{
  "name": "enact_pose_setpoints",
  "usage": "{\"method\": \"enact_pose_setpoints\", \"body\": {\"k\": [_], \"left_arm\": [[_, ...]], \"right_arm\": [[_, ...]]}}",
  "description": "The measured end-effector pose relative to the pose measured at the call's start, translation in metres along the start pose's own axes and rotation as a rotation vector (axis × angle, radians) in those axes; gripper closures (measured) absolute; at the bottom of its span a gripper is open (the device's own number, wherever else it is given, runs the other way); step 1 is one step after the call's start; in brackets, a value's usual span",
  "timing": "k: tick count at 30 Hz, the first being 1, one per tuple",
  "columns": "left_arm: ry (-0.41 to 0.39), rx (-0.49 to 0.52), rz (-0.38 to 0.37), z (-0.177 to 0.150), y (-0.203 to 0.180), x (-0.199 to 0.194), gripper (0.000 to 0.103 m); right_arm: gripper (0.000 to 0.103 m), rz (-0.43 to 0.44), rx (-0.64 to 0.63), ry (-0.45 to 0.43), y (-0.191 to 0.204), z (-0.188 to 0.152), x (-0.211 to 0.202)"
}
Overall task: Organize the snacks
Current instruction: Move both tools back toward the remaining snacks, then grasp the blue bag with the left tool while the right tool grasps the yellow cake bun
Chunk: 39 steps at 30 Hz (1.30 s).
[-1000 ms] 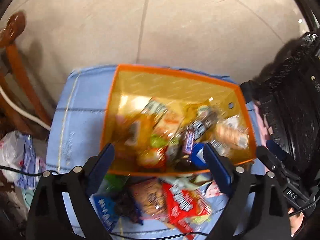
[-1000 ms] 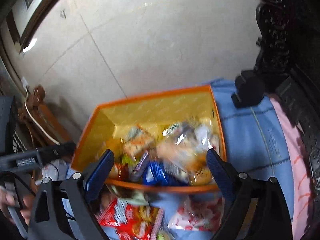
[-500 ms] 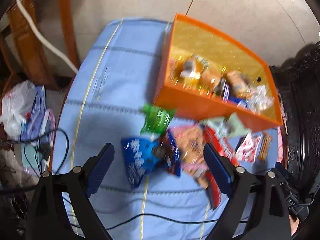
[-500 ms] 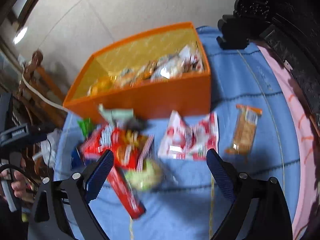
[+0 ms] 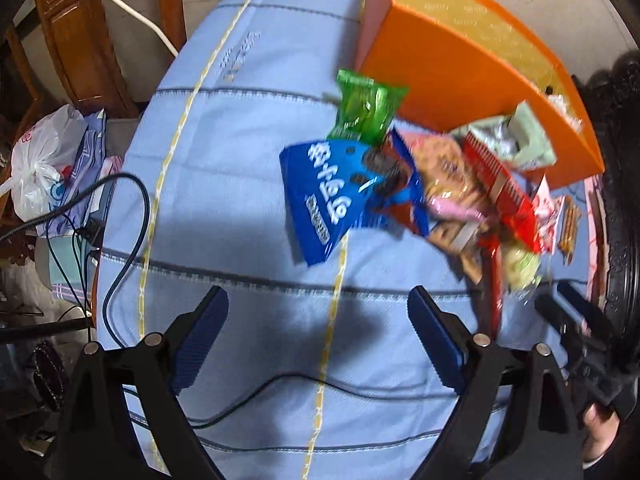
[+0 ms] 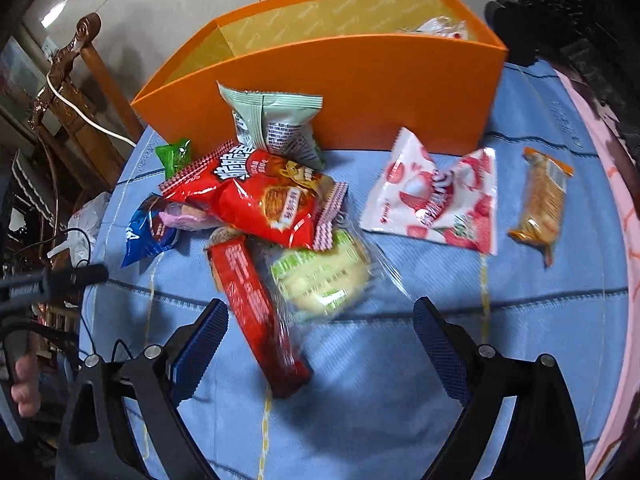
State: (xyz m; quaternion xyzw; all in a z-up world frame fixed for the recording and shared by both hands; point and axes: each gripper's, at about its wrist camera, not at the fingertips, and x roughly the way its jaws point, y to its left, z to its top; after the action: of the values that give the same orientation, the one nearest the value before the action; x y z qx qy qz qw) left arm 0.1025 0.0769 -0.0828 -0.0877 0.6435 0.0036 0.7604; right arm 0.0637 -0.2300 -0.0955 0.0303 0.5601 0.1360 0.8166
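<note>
Left wrist view: left gripper jaws wide apart, nothing between them, only bare blue cloth. Blue snack bag and green packet sit above the jaws, centre frame; orange box upper right.

Right wrist view: right gripper jaws apart, empty. Red bar pokes down between the fingers, untouched; pale round cake just above. Red chip bag centre, strawberry pack right.
</note>
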Motion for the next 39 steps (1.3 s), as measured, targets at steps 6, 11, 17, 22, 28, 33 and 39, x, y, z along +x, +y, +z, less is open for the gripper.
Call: {"method": "enact_pose_setpoints", "body": {"k": [6,11,17,22,28,33,39], "left_arm": [[0.005,0.009,0.031,-0.003,0.005,0.003,0.014],[0.004,0.001,0.053,0.002,0.008,0.004,0.014],[-0.027,0.048,0.097,0.016,0.001,0.009,0.014],[-0.049,0.116,0.112,0.035,-0.014,0.020,0.014],[-0.002,0.194,0.172,0.052,-0.034,0.053,0.014],[-0.017,0.284,0.207,0.051,-0.046,0.066,0.016],[-0.039,0.412,0.293,0.051,-0.065,0.070,0.012]], "right_arm": [[0.009,-0.030,-0.004,0.040,0.004,0.015,0.037],[0.040,-0.054,-0.065,0.008,0.007,0.020,0.039],[0.046,0.036,-0.008,-0.012,-0.009,0.010,0.006],[0.053,0.069,0.043,0.008,-0.037,-0.016,-0.016],[0.057,0.082,0.069,-0.011,-0.048,-0.024,-0.034],[0.043,0.070,0.078,0.015,-0.041,-0.024,-0.024],[0.031,0.001,0.049,0.053,-0.034,-0.025,-0.001]]}}
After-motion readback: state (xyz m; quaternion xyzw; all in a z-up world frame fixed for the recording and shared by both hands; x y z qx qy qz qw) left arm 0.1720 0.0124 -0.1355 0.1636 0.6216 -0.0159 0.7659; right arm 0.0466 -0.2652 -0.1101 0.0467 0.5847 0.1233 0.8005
